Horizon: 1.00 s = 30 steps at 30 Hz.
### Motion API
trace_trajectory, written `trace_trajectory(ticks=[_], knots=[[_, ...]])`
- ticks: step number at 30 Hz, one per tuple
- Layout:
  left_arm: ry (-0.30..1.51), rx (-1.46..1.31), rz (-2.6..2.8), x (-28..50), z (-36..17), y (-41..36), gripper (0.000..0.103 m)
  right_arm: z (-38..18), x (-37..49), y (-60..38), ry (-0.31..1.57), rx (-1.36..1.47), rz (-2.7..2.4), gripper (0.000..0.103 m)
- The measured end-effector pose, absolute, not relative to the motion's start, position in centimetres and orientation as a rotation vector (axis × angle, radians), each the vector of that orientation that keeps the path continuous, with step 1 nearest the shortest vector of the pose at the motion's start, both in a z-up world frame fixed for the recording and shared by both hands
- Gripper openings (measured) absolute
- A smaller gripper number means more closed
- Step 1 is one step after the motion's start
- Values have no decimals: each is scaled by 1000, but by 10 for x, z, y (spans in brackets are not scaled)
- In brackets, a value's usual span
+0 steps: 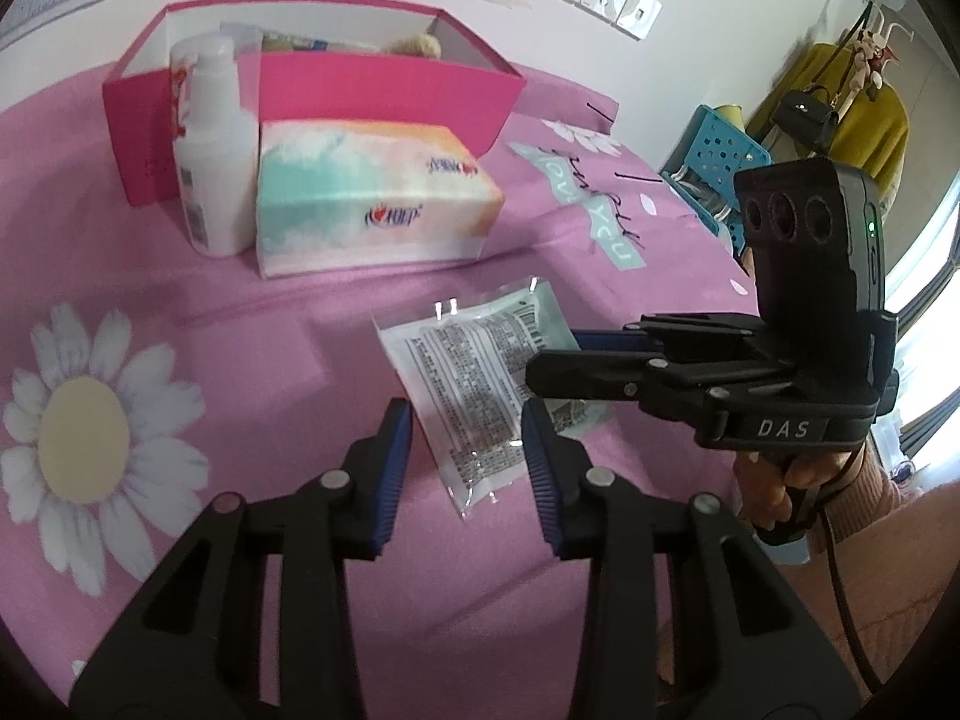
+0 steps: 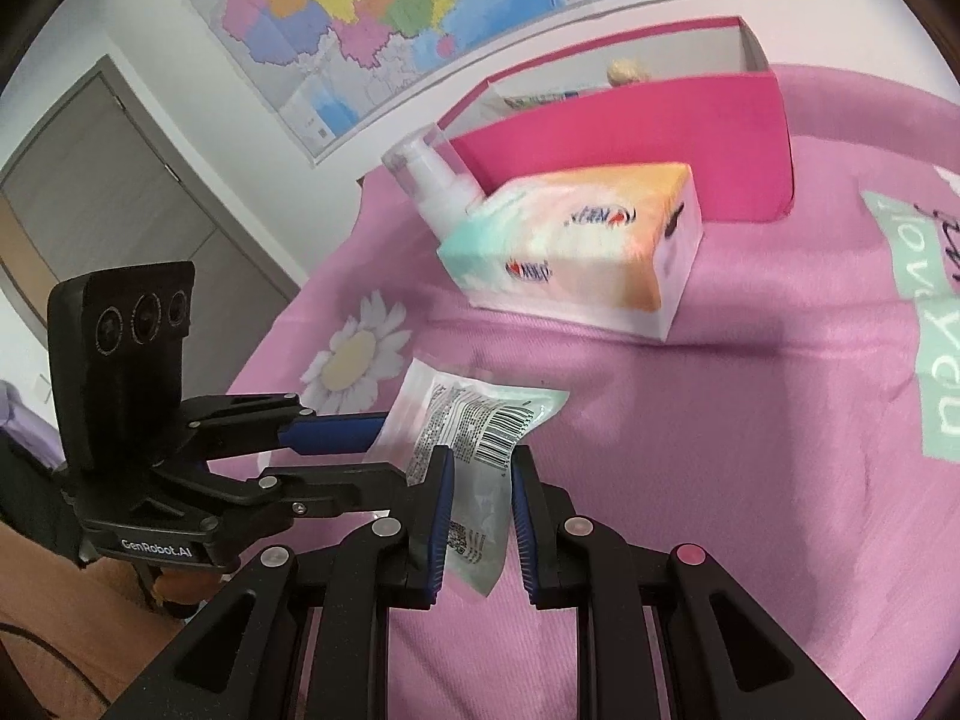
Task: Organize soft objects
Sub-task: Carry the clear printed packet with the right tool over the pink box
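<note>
Your left gripper (image 1: 465,420) fills the foreground, its blue pads set moderately apart and clear of any grip; the near corner of the packet (image 1: 474,372) lies on the cover (image 1: 300,330) between them, with bare pink showing between the left pad and the plastic, while the right pad sits right at the packet's edge. Your right gripper (image 1: 555,354) reaches in from the right side, jaws narrow and closed on the packet's far end; in its own view that end curls up off the cover between the pads. You have open cover to the left, across the daisy print, and flat cloth in front of the packet. Beyond that, the tissue pack (image 1: 372,192) stands near the packet but apart from it; the bottle (image 1: 210,150) stands upright just beside the pack's left end; the pink box (image 1: 384,90) sits directly behind both, its top open. On the right the bed's edge runs close behind your right gripper, with a blue crate (image 1: 714,150) past it; from the right wrist view the opposite edge drops away behind your left gripper.
</note>
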<state>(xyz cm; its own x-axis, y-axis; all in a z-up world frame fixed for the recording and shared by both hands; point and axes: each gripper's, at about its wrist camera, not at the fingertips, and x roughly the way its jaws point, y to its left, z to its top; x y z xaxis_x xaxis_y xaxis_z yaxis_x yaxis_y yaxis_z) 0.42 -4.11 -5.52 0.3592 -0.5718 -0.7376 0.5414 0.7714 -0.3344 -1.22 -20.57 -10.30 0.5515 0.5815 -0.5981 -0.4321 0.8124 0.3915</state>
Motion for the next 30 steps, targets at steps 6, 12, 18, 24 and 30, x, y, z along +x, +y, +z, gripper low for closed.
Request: trace_trajectory(ticks=[6, 12, 18, 24, 30], knots=[[930, -33, -714, 9, -43, -42, 40, -89, -9, -206, 746, 205, 607, 19], [904, -30, -711, 14, -35, -42, 40, -79, -3, -204, 719, 195, 602, 19], [886, -32, -705, 20, -28, -42, 40, -68, 2, -205, 690, 187, 603, 19], [848, -18, -704, 28, -13, -44, 40, -54, 8, -203, 659, 170, 597, 19], [804, -1, -702, 42, 4, -47, 40, -39, 16, -206, 622, 158, 585, 18]])
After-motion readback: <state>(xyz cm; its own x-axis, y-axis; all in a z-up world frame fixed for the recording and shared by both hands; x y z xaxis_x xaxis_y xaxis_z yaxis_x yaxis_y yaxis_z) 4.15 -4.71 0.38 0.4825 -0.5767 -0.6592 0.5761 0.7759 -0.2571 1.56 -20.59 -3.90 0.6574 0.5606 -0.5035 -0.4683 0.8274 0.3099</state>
